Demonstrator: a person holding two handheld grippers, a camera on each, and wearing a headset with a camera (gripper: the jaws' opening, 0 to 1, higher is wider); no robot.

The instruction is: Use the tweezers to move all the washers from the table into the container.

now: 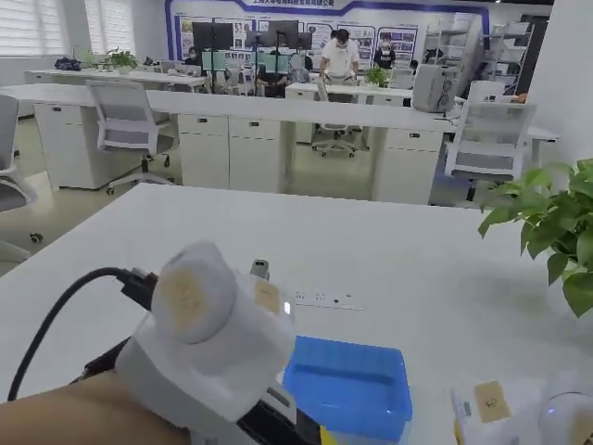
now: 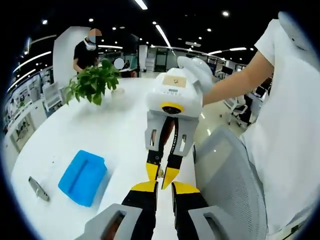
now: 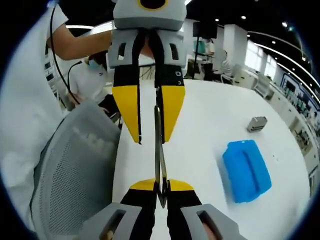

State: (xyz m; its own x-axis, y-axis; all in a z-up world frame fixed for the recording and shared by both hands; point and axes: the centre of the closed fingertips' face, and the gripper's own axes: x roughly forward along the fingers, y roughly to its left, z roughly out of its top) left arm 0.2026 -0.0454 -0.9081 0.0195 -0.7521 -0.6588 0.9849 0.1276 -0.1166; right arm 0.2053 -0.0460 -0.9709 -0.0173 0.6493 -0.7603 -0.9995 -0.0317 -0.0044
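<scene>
Quick count: two grippers, one pair of tweezers, one blue container, one small metal piece and one potted plant. In the right gripper view, the right gripper at bottom centre is clamped tight on the tweezers. They run straight up into the left gripper, whose jaws are only a narrow gap apart. The container sits on the white table at the right of the frame.

Blue container on white table
</scene>
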